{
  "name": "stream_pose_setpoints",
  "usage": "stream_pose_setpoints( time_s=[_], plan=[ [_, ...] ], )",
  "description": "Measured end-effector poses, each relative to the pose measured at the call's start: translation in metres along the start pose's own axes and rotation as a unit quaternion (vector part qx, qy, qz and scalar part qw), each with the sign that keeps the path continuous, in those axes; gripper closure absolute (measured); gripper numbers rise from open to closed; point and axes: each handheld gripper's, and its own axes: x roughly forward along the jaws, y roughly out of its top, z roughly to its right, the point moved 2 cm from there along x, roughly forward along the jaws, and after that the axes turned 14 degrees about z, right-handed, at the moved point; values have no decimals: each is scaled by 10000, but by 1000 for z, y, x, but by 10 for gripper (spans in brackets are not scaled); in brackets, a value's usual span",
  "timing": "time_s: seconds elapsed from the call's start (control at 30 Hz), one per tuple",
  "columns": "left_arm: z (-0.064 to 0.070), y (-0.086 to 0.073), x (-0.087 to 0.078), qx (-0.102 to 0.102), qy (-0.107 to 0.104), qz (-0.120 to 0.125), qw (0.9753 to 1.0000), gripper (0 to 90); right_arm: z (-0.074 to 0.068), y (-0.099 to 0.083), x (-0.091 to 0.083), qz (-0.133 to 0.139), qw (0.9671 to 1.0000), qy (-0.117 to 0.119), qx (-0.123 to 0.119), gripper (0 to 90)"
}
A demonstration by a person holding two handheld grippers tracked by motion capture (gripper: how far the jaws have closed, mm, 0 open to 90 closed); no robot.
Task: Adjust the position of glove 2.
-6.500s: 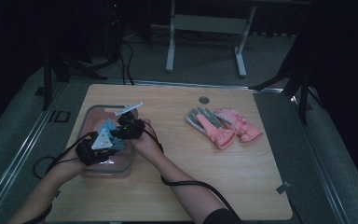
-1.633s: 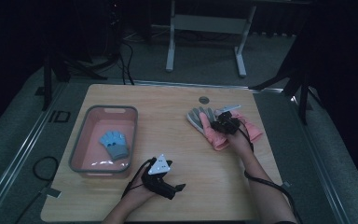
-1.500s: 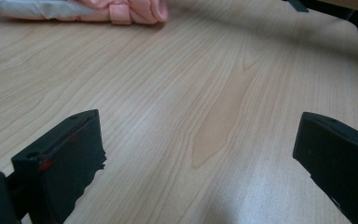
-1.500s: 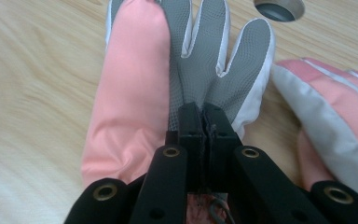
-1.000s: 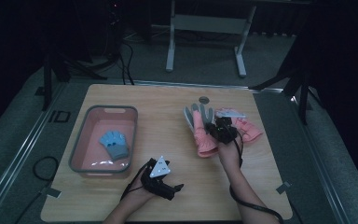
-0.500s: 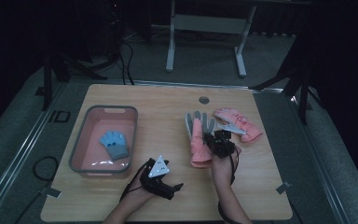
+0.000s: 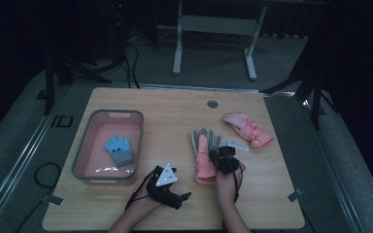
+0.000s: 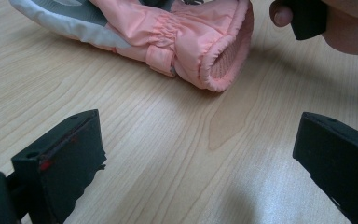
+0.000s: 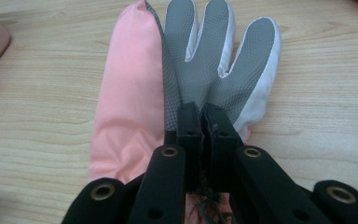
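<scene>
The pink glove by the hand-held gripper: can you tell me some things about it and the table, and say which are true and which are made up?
1. The right hand-held gripper is shut on the pink and grey glove. True.
2. The left hand-held gripper holds a glove. False: its jaws stand open over bare table.
3. A small blue glove lies in the pink bin. True.
4. The other pink glove is in the bin too. False: it lies on the table, to the right.
5. The held glove's grey palm side faces up. True.
</scene>
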Motion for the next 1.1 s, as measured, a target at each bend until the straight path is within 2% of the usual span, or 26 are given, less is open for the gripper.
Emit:
stream_pose_setpoints(
  time_s=[0.13,0.23,0.33,0.4,0.43,0.5,0.63,0.8,0.9,0.93,0.97,1.1],
  plan=[
    [0,0,0,-6,9,5,10000,19,1,3,-2,33,10000,50,45,786],
    [0,-1,0,-18,20,1,10000,19,3,10,-8,75,9997,212,-84,706],
    [0,0,-1,-31,13,33,10000,19,11,23,-17,200,9986,373,-307,643],
    [-1,0,-1,-51,8,29,10000,19,18,32,-22,252,9968,391,-648,615],
    [-1,-1,-1,-50,8,30,10000,19,22,36,-25,299,9955,481,-756,614],
    [0,-1,-1,-33,13,11,10000,19,34,46,-29,329,9925,544,-1040,614],
    [1,-1,0,-49,1,4,10000,19,66,65,-33,438,9839,920,-1470,611],
    [0,0,-1,-49,-7,15,10000,19,114,82,-27,395,9744,917,-2015,642],
    [0,0,-1,-44,-6,12,10000,19,136,89,-21,339,9685,981,-2263,643],
    [-1,0,-1,-52,-6,20,10000,19,142,91,-19,293,9680,1047,-2263,643],
    [-1,0,-1,-57,-5,10,10000,19,149,93,-16,296,9681,1000,-2279,646],
    [1,-1,-3,-82,-3,2,10000,19,170,102,-1,127,9722,1047,-2092,668]
  ],
)
